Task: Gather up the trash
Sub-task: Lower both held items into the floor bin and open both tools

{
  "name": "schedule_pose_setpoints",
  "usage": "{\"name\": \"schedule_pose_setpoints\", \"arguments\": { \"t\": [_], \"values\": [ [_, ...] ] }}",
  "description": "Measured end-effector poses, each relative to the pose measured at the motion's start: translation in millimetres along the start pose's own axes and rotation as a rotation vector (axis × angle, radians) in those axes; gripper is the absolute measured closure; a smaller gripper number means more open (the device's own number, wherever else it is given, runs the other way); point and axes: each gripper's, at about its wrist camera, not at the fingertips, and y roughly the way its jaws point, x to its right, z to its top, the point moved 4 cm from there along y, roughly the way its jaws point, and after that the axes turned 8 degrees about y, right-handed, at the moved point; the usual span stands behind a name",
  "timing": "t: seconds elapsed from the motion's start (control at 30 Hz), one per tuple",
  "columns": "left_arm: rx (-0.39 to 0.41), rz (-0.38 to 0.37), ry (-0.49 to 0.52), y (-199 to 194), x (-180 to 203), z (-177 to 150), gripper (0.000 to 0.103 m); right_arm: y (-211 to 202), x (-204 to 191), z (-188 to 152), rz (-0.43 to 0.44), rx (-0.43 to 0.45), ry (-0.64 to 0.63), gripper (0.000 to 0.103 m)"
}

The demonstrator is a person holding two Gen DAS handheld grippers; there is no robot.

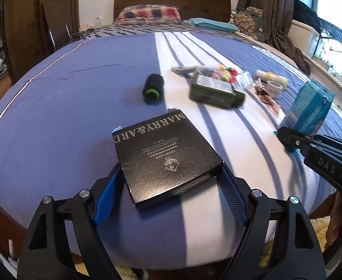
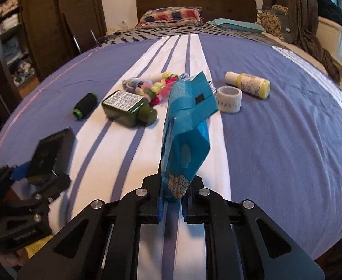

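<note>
While gripped, blue bag (image 2: 185, 126) upright, box (image 1: 164, 156) flat

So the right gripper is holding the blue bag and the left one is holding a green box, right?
Not quite. The left gripper holds a black box, not a green one, as the left wrist view shows. The right gripper does hold the blue bag.

Right tool (image 2: 171, 200) pinches upright blue snack bag (image 2: 185, 130); green bottle (image 2: 129, 109) beyond on bed (image 2: 276, 151).

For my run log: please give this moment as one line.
left gripper: shut on black box | right gripper: shut on blue bag | bed
</note>
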Motion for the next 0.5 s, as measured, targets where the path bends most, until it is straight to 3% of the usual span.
{"name": "schedule_pose_setpoints", "arguments": {
  "t": [0.5],
  "values": [
    [0.108, -0.027, 0.056, -87, 37, -13, 0.028, -90, -3, -23, 0.001, 0.126, -0.030, 0.091]
  ]
}}
